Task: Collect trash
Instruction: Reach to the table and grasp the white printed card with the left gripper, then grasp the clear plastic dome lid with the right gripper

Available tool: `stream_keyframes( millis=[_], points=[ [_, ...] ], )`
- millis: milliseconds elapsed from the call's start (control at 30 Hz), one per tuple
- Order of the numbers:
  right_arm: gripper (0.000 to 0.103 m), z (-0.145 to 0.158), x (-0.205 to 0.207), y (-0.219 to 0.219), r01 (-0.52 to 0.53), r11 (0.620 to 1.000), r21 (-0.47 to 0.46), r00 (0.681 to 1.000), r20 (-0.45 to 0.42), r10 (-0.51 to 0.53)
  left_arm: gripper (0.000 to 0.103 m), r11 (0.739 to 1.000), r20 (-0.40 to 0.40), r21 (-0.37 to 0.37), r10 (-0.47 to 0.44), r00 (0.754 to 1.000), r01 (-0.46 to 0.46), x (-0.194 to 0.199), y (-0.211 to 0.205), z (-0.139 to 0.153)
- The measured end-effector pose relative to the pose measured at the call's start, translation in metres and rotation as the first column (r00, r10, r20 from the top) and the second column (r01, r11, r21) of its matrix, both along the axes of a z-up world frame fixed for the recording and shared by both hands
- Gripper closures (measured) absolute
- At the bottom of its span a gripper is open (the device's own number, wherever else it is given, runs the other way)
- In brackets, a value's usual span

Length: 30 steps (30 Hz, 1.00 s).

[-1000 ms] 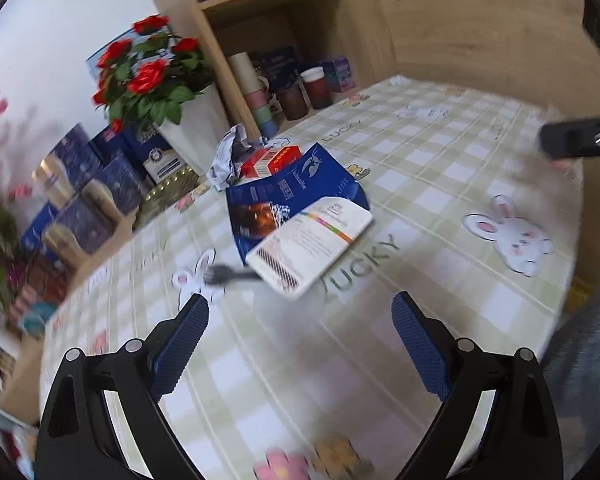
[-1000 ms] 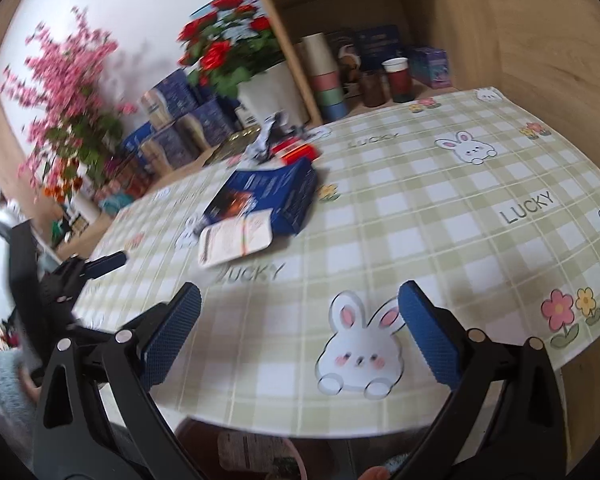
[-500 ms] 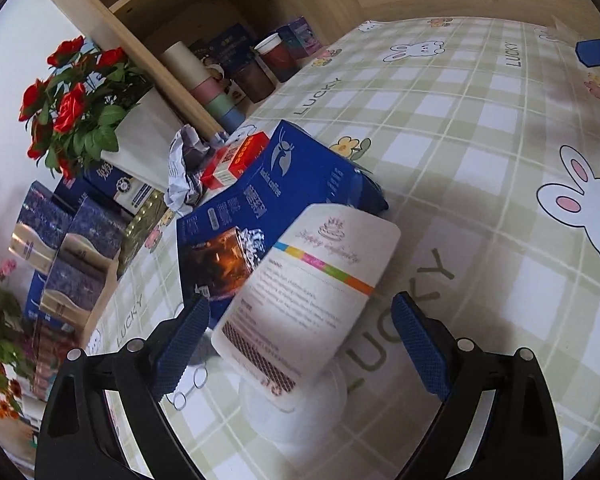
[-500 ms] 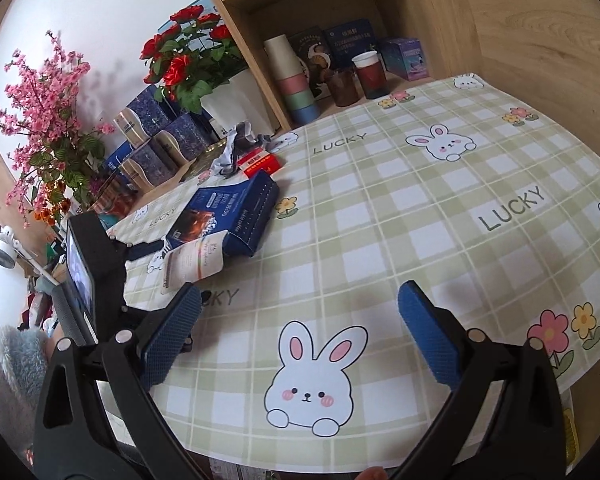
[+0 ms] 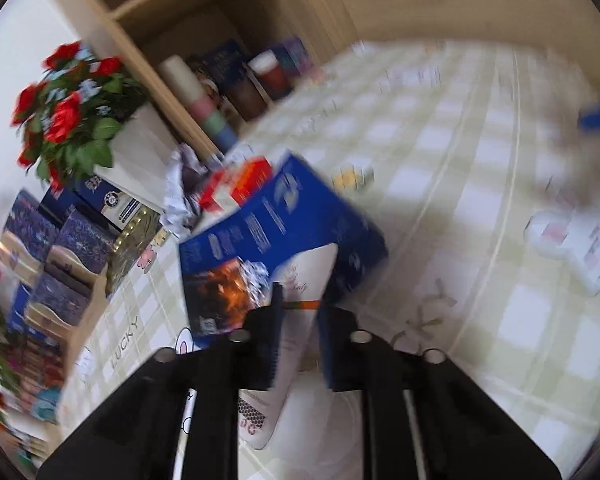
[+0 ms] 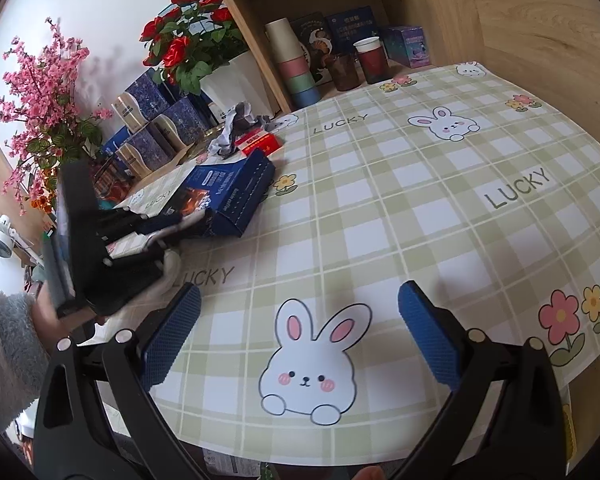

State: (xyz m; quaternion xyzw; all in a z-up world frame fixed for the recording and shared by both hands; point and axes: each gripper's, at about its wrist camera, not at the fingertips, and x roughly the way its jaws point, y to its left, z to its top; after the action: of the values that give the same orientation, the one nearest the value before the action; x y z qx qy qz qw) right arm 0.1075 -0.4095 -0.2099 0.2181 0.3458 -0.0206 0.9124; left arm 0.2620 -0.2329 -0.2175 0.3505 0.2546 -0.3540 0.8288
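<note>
At the far left of the right wrist view, a grey fleecy sleeve (image 6: 4, 344) leads to the left gripper (image 6: 172, 226), which reaches in over the near left part of the checked tablecloth (image 6: 440, 216). Its jaws are closing, and the left wrist view, blurred by motion, shows a white printed packet (image 5: 300, 320) between the two blue pads; the pads look pressed against the packet's sides, with its lower end hanging out beneath the fingers (image 5: 270, 344) and its upper end leaning on the blue box (image 5: 268, 220). That blue box lies just beyond the left gripper, on the cloth. Just behind the box are a small red and white carton (image 6: 260, 142) and a crumpled grey wrapper (image 6: 232, 128), close to the white pot of red roses (image 6: 192, 52) and the stack of pastel paper cups (image 6: 296, 68) at the foot of the wooden shelf unit (image 6: 260, 8). Further right, the right gripper (image 6: 300, 336) hangs above the near edge of the table with its jaws spread wide and nothing between them; the printed rabbit (image 6: 312, 372) on the cloth shows through the gap. It is well apart from the packet and the box, both of which lie off to its left.
</note>
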Motion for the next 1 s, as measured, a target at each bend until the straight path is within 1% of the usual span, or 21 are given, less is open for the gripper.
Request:
stream_keyframes(
  millis=[67, 100, 133, 167, 200, 233, 267, 300, 367, 467, 500, 533, 567, 667, 733, 767, 833, 867, 900, 967, 1000],
  points=[
    [0.006, 0.001, 0.0, 0.006, -0.016, 1.0, -0.009, 1.0, -0.003, 0.016, 0.094, 0.995, -0.068, -0.095, 0.035, 0.997, -0.041, 0.005, 0.014, 0.017],
    [0.006, 0.002, 0.001, 0.01, -0.024, 1.0, -0.016, 1.0, -0.005, 0.024, 0.095, 0.982, -0.117, -0.167, 0.065, 0.991, -0.084, 0.01, 0.027, 0.029],
    [0.006, 0.002, 0.002, 0.013, -0.03, 0.999, -0.023, 1.0, -0.007, 0.03, 0.095, 0.962, -0.167, -0.232, 0.106, 0.98, -0.144, 0.016, 0.043, 0.038],
    [0.006, 0.004, 0.002, 0.019, -0.042, 0.999, -0.033, 0.999, -0.007, 0.041, 0.095, 0.932, -0.236, -0.299, 0.138, 0.962, -0.207, 0.023, 0.061, 0.045],
    [0.006, 0.004, 0.003, 0.022, -0.05, 0.998, -0.04, 0.999, -0.007, 0.05, 0.095, 0.903, -0.283, -0.343, 0.162, 0.945, -0.258, 0.027, 0.077, 0.05],
    [0.006, 0.005, 0.004, 0.028, -0.062, 0.997, -0.05, 0.998, -0.008, 0.062, 0.095, 0.864, -0.341, -0.388, 0.187, 0.921, -0.319, 0.03, 0.095, 0.053],
    [0.006, 0.006, 0.006, 0.034, -0.075, 0.995, -0.063, 0.997, -0.01, 0.074, 0.095, 0.816, -0.414, -0.431, 0.202, 0.888, -0.386, 0.034, 0.117, 0.054],
    [0.006, 0.007, 0.008, 0.039, -0.085, 0.994, -0.073, 0.996, -0.012, 0.084, 0.095, 0.774, -0.472, -0.455, 0.209, 0.856, -0.44, 0.036, 0.134, 0.054],
    [0.006, 0.007, 0.016, 0.056, -0.127, 0.985, -0.116, 0.992, -0.027, 0.125, 0.095, 0.661, -0.589, -0.504, 0.207, 0.781, -0.556, 0.031, 0.176, 0.049],
    [0.006, 0.006, 0.031, 0.084, -0.201, 0.96, -0.195, 0.979, -0.053, 0.194, 0.095, 0.546, -0.672, -0.518, 0.218, 0.708, -0.659, 0.008, 0.224, 0.038],
    [0.006, 0.005, 0.039, 0.1, -0.229, 0.944, -0.238, 0.973, -0.062, 0.22, 0.095, 0.52, -0.684, -0.518, 0.225, 0.694, -0.679, 0.001, 0.237, 0.036],
    [0.006, 0.005, 0.045, 0.111, -0.253, 0.932, -0.259, 0.967, -0.07, 0.244, 0.095, 0.5, -0.693, -0.516, 0.235, 0.682, -0.696, -0.007, 0.25, 0.034],
    [0.006, 0.003, 0.056, 0.126, -0.293, 0.915, -0.276, 0.956, -0.082, 0.281, 0.095, 0.487, -0.696, -0.514, 0.244, 0.675, -0.706, -0.011, 0.26, 0.033],
    [0.006, -0.001, 0.086, 0.159, -0.35, 0.882, -0.315, 0.937, -0.11, 0.333, 0.095, 0.43, -0.717, -0.51, 0.265, 0.644, -0.745, -0.035, 0.29, 0.026],
    [0.006, -0.005, 0.106, 0.173, -0.362, 0.87, -0.333, 0.932, -0.146, 0.332, 0.095, 0.404, -0.725, -0.509, 0.274, 0.632, -0.76, -0.045, 0.304, 0.024],
    [0.006, -0.011, 0.121, 0.183, -0.365, 0.867, -0.34, 0.929, -0.187, 0.318, 0.095, 0.392, -0.73, -0.508, 0.277, 0.625, -0.767, -0.047, 0.31, 0.022],
    [0.006, -0.02, 0.141, 0.194, -0.358, 0.871, -0.336, 0.927, -0.24, 0.289, 0.095, 0.363, -0.739, -0.512, 0.276, 0.615, -0.778, -0.053, 0.321, 0.021],
    [0.006, -0.025, 0.149, 0.2, -0.35, 0.872, -0.342, 0.926, -0.263, 0.269, 0.095, 0.348, -0.739, -0.521, 0.274, 0.616, -0.78, -0.056, 0.325, 0.023],
    [0.006, -0.027, 0.155, 0.203, -0.346, 0.872, -0.346, 0.926, -0.277, 0.257, 0.095, 0.341, -0.737, -0.527, 0.273, 0.618, -0.779, -0.057, 0.328, 0.024],
    [0.006, -0.033, 0.164, 0.209, -0.341, 0.872, -0.352, 0.924, -0.295, 0.242, 0.095, 0.339, -0.727, -0.539, 0.274, 0.629, -0.771, -0.065, 0.332, 0.028],
    [0.006, -0.035, 0.169, 0.211, -0.331, 0.874, -0.355, 0.925, -0.303, 0.227, 0.095, 0.345, -0.719, -0.546, 0.275, 0.638, -0.763, -0.068, 0.333, 0.031]
  ],
)
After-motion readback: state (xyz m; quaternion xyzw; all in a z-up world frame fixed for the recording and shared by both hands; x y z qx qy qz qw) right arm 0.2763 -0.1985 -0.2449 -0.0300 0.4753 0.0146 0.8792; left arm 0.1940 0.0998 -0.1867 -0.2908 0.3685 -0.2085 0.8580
